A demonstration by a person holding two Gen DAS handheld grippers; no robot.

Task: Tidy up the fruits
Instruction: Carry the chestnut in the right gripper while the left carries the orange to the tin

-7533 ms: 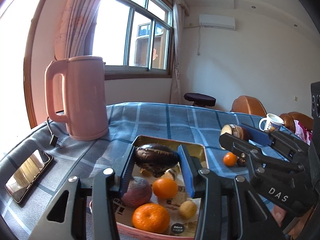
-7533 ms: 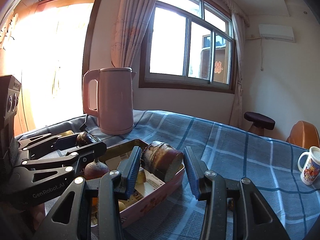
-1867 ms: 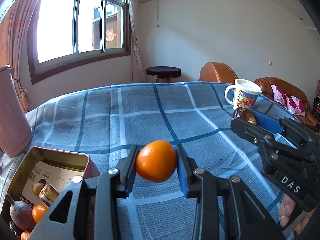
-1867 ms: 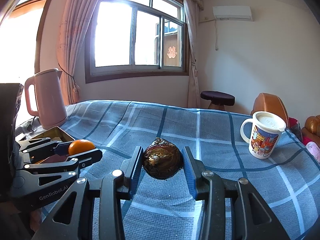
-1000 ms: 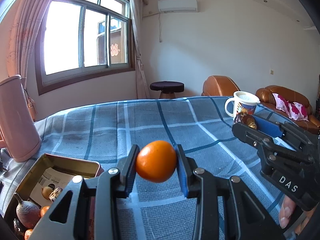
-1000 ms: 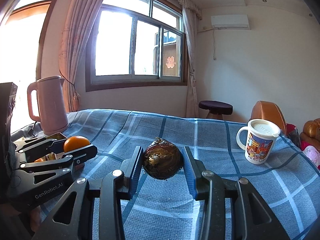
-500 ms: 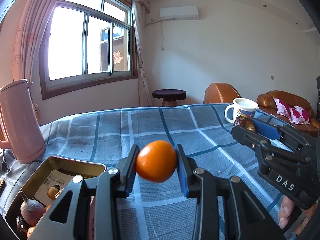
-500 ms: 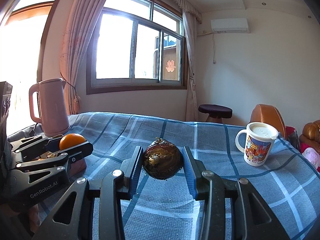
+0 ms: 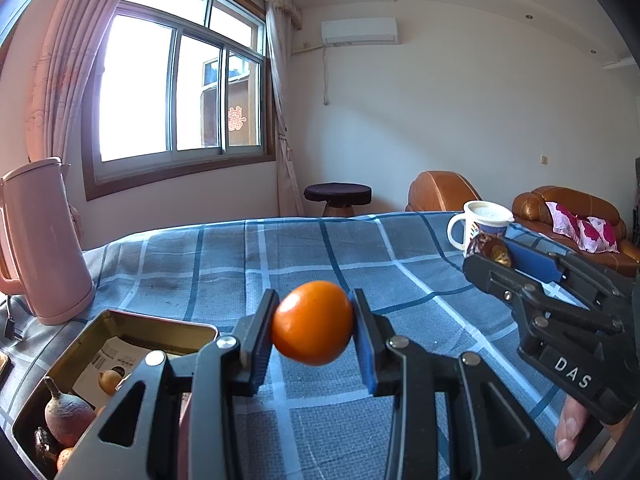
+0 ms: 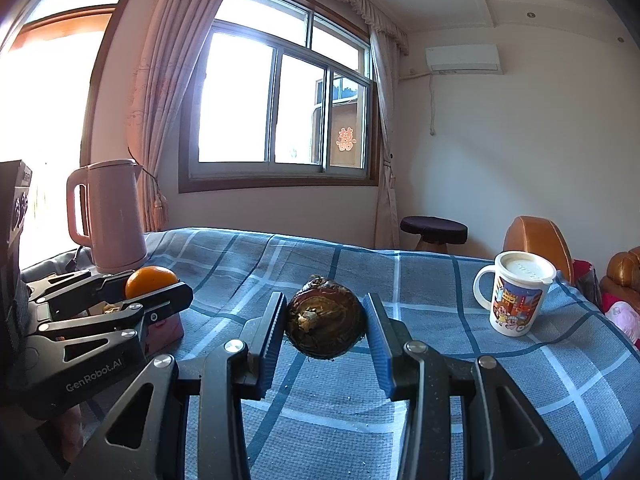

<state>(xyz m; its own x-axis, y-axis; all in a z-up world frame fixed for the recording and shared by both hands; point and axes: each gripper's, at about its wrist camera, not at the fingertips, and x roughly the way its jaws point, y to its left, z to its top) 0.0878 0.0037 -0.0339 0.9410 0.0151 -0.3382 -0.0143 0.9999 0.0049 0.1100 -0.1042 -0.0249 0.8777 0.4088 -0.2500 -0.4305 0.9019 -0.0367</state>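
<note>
Since the earliest frames both fruits have left the tin: each hand-held gripper was then down over the open tin, and both are now raised above the blue checked table, well clear of it. Over the last second nothing has shifted. Judged from this, the step in hand is carrying the two fruits to a new spot; neither is set down yet.

Nearest, the left hand-held gripper [image 9: 313, 330] is closed snugly on one orange [image 9: 312, 322], pads pressing both sides. The right hand-held gripper [image 10: 325, 326] is closed on one dark brown fruit [image 10: 325, 322], kind not clear.

Beside the left gripper, the tin [image 9: 154, 320] sits on the table [image 9: 280, 248]. Showing in it: one purplish fruit, one small yellow one, a dark piece and bits of orange at the frame edge, so the count is uncertain.

Farther off: one pink kettle [image 10: 110, 216], one lidded mug [image 10: 518, 292], one stool [image 10: 434, 230].
</note>
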